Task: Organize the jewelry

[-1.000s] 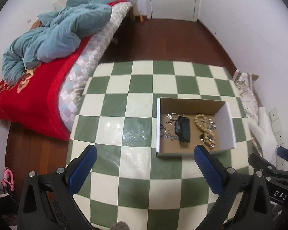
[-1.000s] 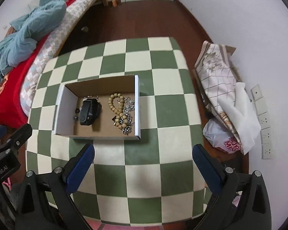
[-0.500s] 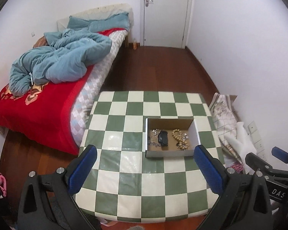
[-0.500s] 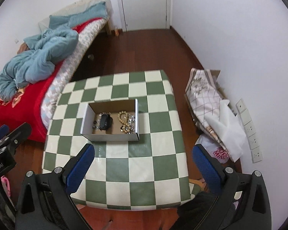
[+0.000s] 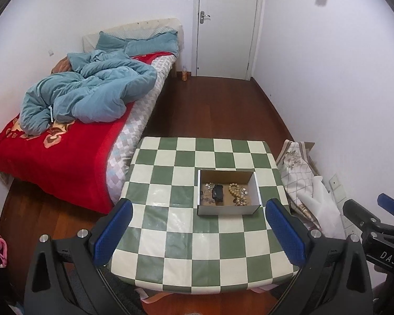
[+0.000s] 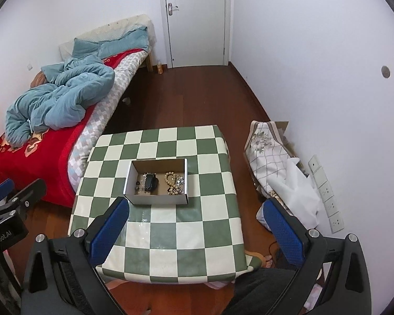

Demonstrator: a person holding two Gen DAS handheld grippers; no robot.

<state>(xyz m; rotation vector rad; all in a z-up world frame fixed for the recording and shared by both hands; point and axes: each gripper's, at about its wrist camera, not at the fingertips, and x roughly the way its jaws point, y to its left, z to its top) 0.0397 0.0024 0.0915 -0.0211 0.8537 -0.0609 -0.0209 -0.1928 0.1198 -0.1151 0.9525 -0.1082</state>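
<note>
A white cardboard box (image 5: 257,189) (image 6: 157,199) with a brown floor sits on the green-and-white checkered table (image 5: 170,236) (image 6: 170,236). Inside lie a black watch (image 5: 218,193) (image 6: 150,182), a wooden bead bracelet (image 5: 237,193) (image 6: 171,181) and silver chains (image 5: 206,187) (image 6: 180,180). My left gripper (image 5: 197,233) hangs high above the table's near edge, open and empty. My right gripper (image 6: 195,229) is likewise high up, open, holding nothing. Both are far from the box.
A bed (image 5: 57,152) with a red blanket and blue duvet (image 5: 86,97) stands left of the table. A patterned cloth bundle (image 6: 270,152) and white plastic lie by the right wall with sockets (image 6: 325,191). A white door (image 5: 226,23) is at the back. A foot (image 6: 268,257) shows below the table.
Both grippers have risen far away from the table; the box now looks small and the whole room shows. The jaws stayed open and the box contents did not move.
</note>
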